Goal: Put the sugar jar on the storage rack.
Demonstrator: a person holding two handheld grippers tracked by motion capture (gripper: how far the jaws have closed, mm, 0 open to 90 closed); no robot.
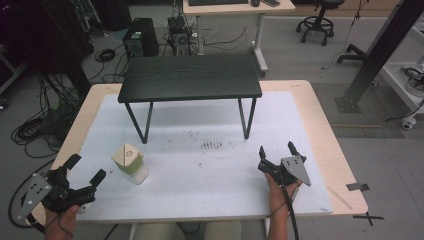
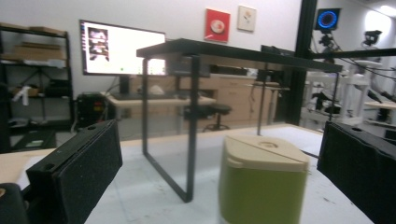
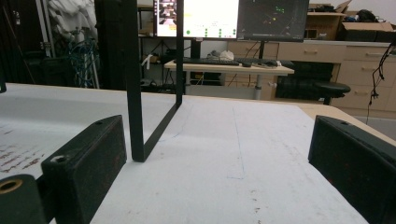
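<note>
Container: we see a small green plastic container with a beige flip lid (image 1: 130, 164) standing upright on the white sheet near the counter's (image 1: 320, 120) front-left corner; in the left gripper view it rises ahead of the jaws (image 2: 264, 184).
Left tool: our left tool (image 1: 86, 170) sits at the front-left corner, just beside the container and apart from it, jaws spread wide and released, nothing between the pads (the container stands beyond them, untouched).
Right tool: our right tool (image 1: 278, 151) rests near the front-right edge, well apart from the container, jaws open and empty.
Stand: a low black wooden shelf on thin black metal legs (image 1: 190, 77) stands toward the back edge; one leg shows in the right gripper view (image 3: 135, 93).
Surface: dark specks (image 1: 211, 145) mark the sheet near the middle.
</note>
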